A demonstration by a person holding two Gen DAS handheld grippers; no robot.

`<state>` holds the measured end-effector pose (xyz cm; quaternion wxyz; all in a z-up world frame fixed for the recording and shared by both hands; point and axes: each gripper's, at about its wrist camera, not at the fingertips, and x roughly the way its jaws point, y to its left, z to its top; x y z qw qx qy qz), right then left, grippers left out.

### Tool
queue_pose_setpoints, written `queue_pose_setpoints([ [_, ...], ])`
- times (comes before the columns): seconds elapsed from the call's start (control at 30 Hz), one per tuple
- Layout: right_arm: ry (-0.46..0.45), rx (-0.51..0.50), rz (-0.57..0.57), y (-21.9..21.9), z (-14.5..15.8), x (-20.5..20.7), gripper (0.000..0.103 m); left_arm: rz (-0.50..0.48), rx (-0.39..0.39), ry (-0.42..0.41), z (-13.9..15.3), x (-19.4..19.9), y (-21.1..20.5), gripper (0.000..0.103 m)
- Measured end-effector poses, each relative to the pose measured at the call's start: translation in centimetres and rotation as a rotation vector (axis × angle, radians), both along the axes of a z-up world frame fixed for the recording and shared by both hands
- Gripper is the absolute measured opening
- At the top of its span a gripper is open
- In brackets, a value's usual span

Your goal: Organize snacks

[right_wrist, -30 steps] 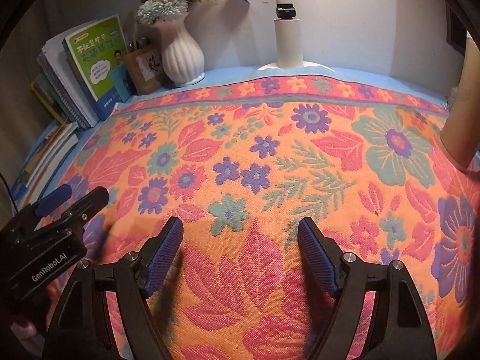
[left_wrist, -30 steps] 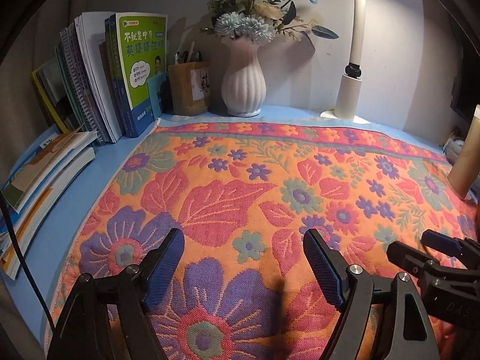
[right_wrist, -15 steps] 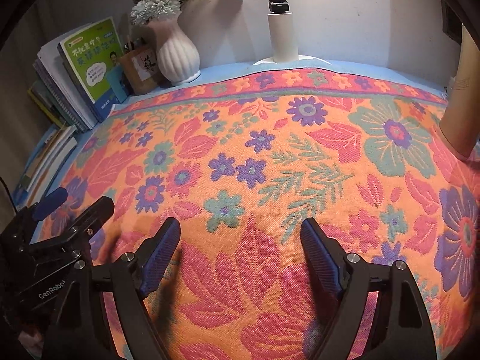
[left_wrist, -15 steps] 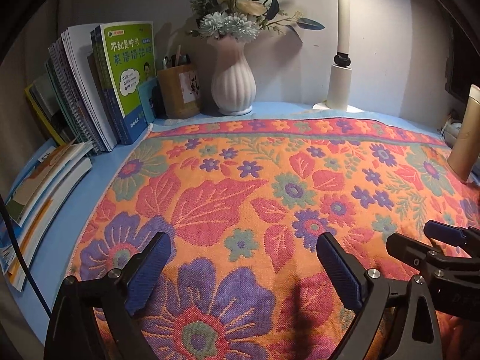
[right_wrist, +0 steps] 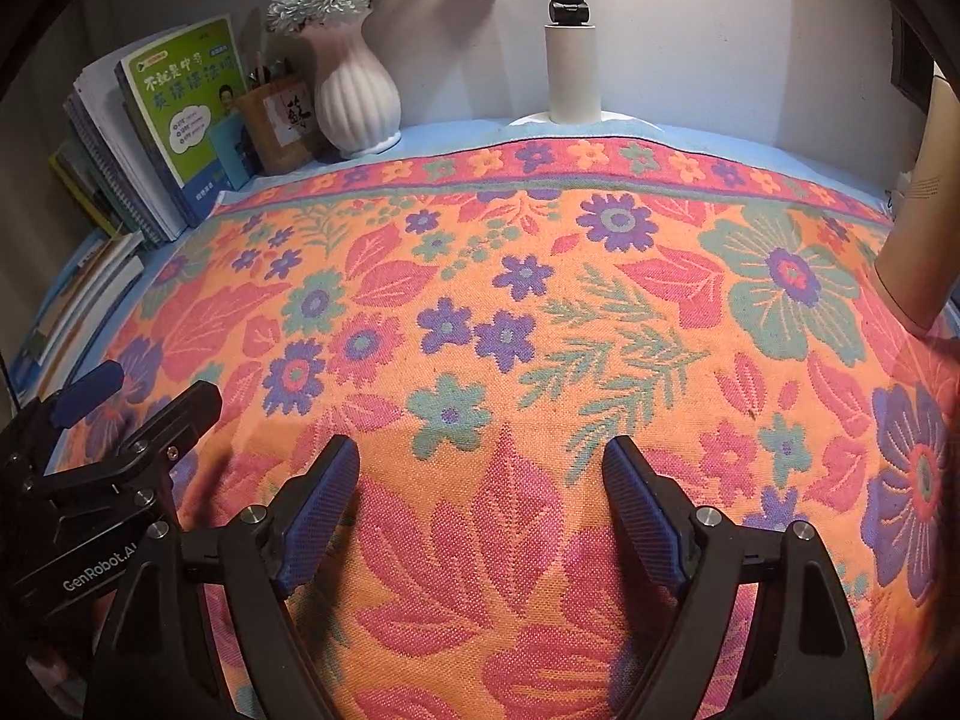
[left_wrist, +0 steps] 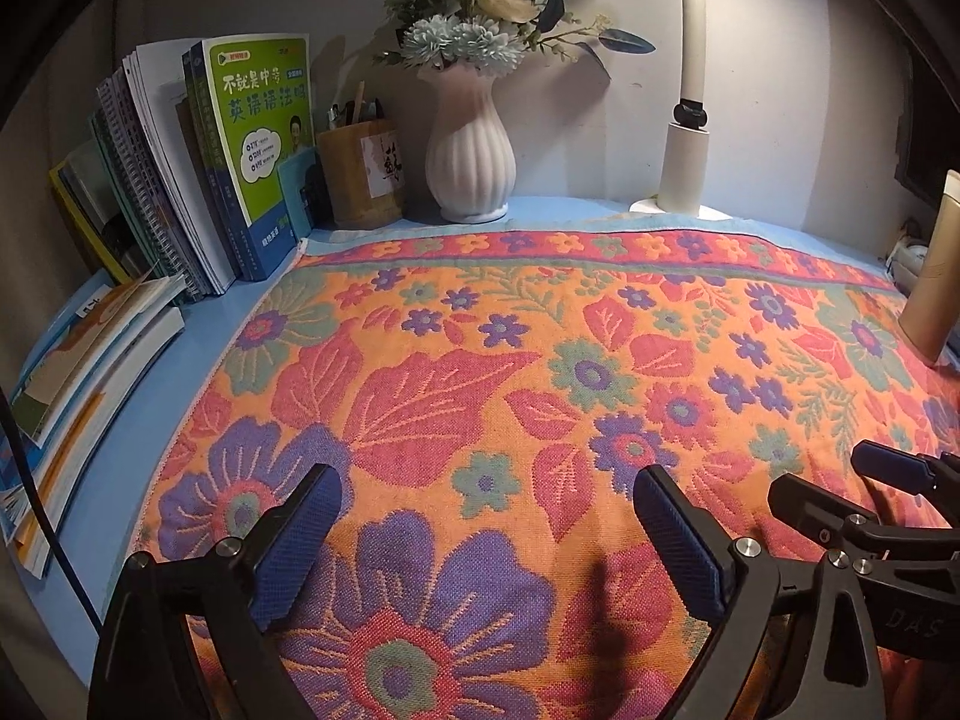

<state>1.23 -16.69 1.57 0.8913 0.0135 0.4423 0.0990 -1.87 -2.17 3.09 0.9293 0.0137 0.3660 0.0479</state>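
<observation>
- The left hand-held gripper [left_wrist: 486,519] hangs over the flowered cloth [left_wrist: 540,360] with its jaws spread wide and nothing between the blue pads.
- The right hand-held gripper [right_wrist: 480,483] sits just beside it, also over the cloth, its jaws fairly wide and empty.
- No snack shows in either view: the cloth on the counter [left_wrist: 150,372] is bare where both tools point, so where the task's things lie cannot be told from here.
- Along the back wall stand upright books [left_wrist: 252,162], a wooden pen holder [left_wrist: 360,180], a white vase of flowers [left_wrist: 471,150] and a white lamp post [left_wrist: 684,162]; a stack of books [left_wrist: 90,372] lies flat at the left edge, and a beige tube-like object [left_wrist: 936,276] stands at the right edge.
- Judged from this, the task is at a resting point, either before the first pick or after the last one.
- A next move would call for bringing a snack into view first, then lining one tool's open jaws around it.
</observation>
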Motion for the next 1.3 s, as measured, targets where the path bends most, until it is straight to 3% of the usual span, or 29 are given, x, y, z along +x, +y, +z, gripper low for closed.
queue_pose_setpoints([
  [1.3,-0.002,-0.024,0.003,0.32,-0.12,0.02,0.087,0.015,0.002,0.001,-0.13,-0.13,0.34,0.099],
])
